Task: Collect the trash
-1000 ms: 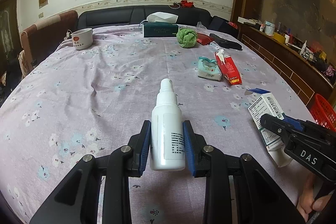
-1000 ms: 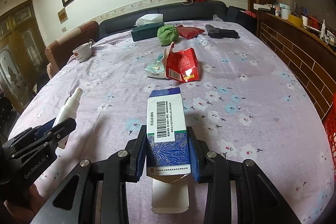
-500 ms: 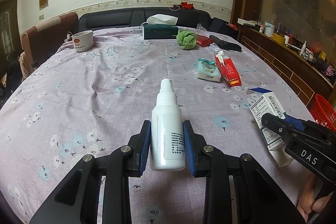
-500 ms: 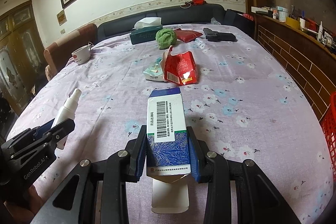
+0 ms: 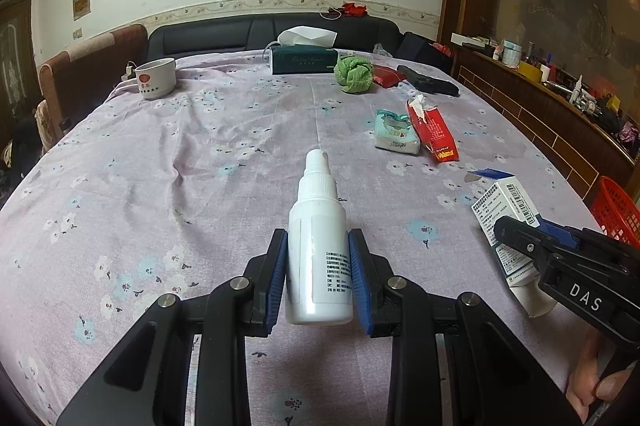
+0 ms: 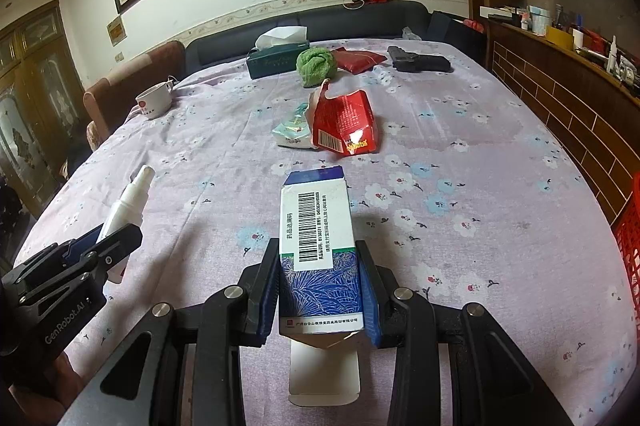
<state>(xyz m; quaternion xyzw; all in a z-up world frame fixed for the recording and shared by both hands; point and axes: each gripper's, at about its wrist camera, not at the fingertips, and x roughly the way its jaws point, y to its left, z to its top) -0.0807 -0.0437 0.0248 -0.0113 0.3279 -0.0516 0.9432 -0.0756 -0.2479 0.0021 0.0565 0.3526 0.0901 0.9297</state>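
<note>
My left gripper (image 5: 318, 254) is shut on a white spray bottle (image 5: 318, 246), nozzle pointing away, held above the floral tablecloth (image 5: 180, 166). My right gripper (image 6: 320, 266) is shut on a blue-and-white medicine box (image 6: 318, 242) with its flaps open. Each gripper shows in the other's view: the right gripper (image 5: 516, 234) with the medicine box (image 5: 506, 210) at the right, the left gripper (image 6: 120, 238) with the spray bottle (image 6: 128, 198) at the left. A torn red packet (image 6: 344, 124) and a pale green wipes pack (image 6: 294, 130) lie mid-table.
A red basket (image 5: 614, 206) stands past the table's right edge. At the far end are a tissue box (image 5: 304, 60), a green cloth ball (image 5: 354, 74), a white cup (image 5: 156, 78), a red pouch (image 6: 358, 60) and a black object (image 6: 420, 62). A brick-fronted counter (image 6: 560, 98) runs along the right.
Both grippers have drawn back a little from the table's far end, so the objects look smaller. Each keeps its hold.
</note>
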